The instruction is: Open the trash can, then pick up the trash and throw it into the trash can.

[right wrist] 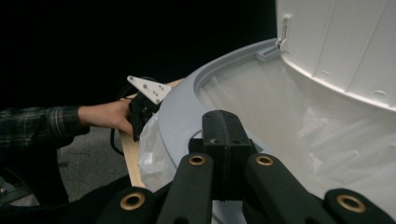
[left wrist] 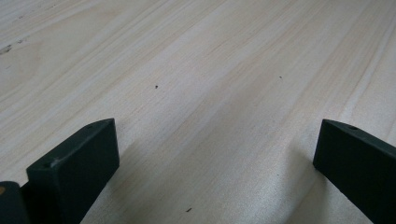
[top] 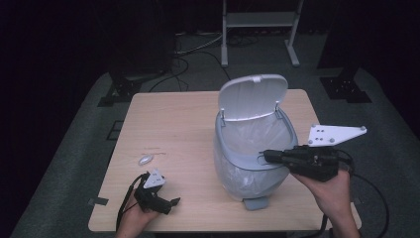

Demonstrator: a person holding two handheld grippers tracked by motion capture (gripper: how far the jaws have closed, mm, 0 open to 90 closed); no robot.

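The grey pedal bin (top: 252, 163) stands upright on the right half of the wooden table (top: 168, 119), its long axis vertical, its white lid (top: 253, 96) tipped up and back toward the far edge, and its foot pedal (top: 256, 202) pointing at the near edge. A clear liner bag (top: 257, 136) lines it and folds over the rim. The right gripper (top: 265, 157) sits at the bin's near-right rim, jaws pressed together; whether they pinch any liner I cannot tell. The left gripper (top: 173, 202) rests low near the table's front-left edge, jaws wide apart over bare wood, holding nothing. A small pale crumpled scrap (top: 146, 159) lies just beyond it. Open tabletop spreads left of the bin; the bin's right side leaves only a narrow strip.
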